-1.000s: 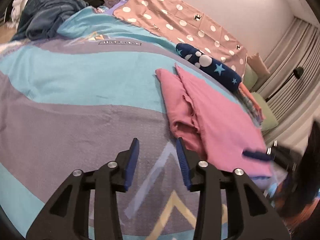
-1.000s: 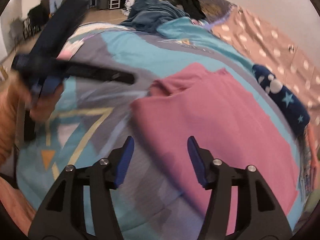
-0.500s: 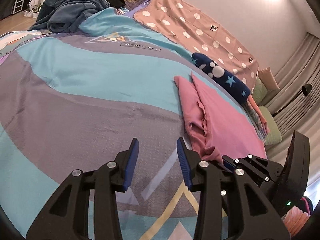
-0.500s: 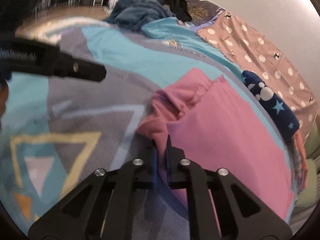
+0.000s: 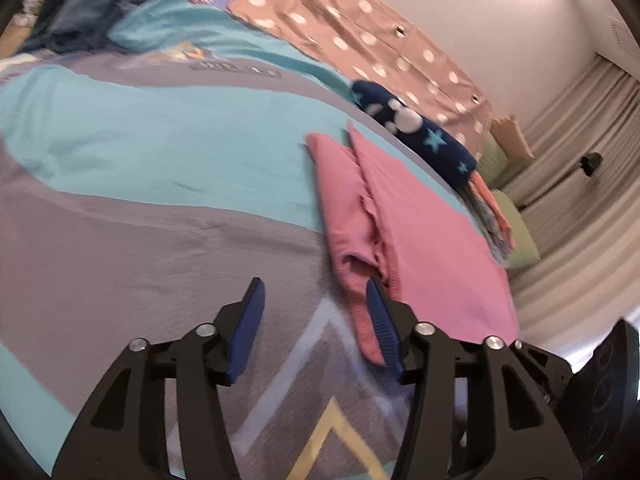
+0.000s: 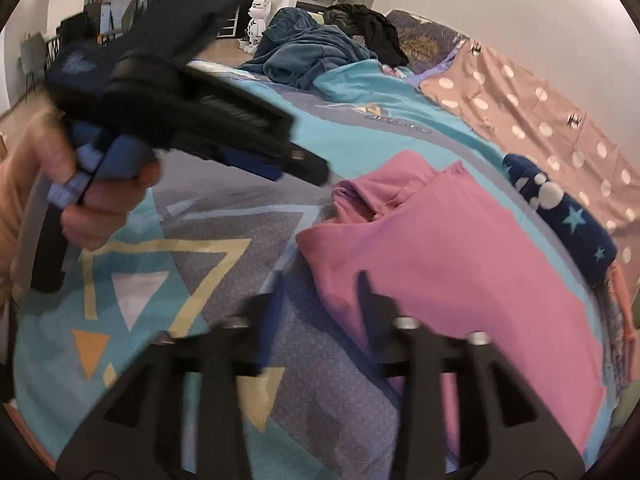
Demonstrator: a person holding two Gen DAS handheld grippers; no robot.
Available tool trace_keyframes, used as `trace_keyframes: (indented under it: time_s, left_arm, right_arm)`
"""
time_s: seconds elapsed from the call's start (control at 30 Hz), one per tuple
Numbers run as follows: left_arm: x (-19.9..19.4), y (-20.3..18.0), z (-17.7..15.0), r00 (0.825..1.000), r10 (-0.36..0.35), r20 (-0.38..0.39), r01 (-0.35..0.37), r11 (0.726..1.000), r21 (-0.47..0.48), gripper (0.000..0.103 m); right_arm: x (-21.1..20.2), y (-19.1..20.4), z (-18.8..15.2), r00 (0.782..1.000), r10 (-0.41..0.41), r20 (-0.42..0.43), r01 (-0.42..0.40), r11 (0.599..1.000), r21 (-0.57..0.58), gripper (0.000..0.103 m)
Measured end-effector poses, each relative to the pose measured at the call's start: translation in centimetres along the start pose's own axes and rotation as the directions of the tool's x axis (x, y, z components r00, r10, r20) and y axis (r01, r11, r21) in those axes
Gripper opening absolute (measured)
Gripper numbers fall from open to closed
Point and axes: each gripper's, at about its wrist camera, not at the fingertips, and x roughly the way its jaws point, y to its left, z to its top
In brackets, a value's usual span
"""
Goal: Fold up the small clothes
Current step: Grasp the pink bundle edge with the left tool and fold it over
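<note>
A pink garment (image 5: 424, 232) lies partly folded on the patterned bed cover, also in the right wrist view (image 6: 460, 248). My left gripper (image 5: 316, 292) is open, its right finger at the garment's near left edge beside a bunched sleeve. It shows as a hand-held tool in the right wrist view (image 6: 192, 120). My right gripper (image 6: 320, 292) is open and blurred, just above the garment's near left corner, holding nothing.
A navy star-patterned roll (image 5: 416, 128) lies past the garment, also in the right wrist view (image 6: 560, 212). A pink polka-dot cloth (image 5: 360, 44) lies behind it. Dark blue clothes (image 6: 308, 52) are heaped at the bed's far end. Curtains (image 5: 580, 200) hang right.
My right gripper was shut on the garment's near corner half a second ago; it is now open and drawn back. My left gripper opened wider and moved closer to the garment's left edge.
</note>
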Motion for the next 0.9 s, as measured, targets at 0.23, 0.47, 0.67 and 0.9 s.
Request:
trace_keyframes:
  time_s: [0.23, 0.47, 0.67, 0.9]
  left_arm:
    - [6.1, -0.1, 4.1, 0.974, -0.202, -0.099, 0.199, 0.979, -0.033, 0.064]
    - [12.0, -1.0, 9.2, 0.944, -0.297, -0.143, 0.291, 0.955, -0.066, 0.064]
    - [14.3, -1.2, 11.4, 0.966, -0.18, -0.188, 0.172, 0.983, -0.056, 0.007]
    - [14.2, -1.7, 11.6, 0.97, -0.148, -0.193, 0.153, 0.988, 0.013, 0.007]
  right_arm:
    - [2.5, 0.4, 1.0, 0.996, -0.086, -0.039, 0.085, 0.996, -0.032, 0.042]
    - [4.7, -0.5, 2.0, 0.993, -0.108, -0.053, 0.108, 0.994, -0.007, 0.029]
    - [3.6, 0.8, 1.8, 0.989, -0.145, 0.038, 0.148, 0.981, -0.127, 0.005]
    - [3.8, -0.7, 1.4, 0.993, -0.118, 0.028, 0.12, 0.989, -0.087, 0.005]
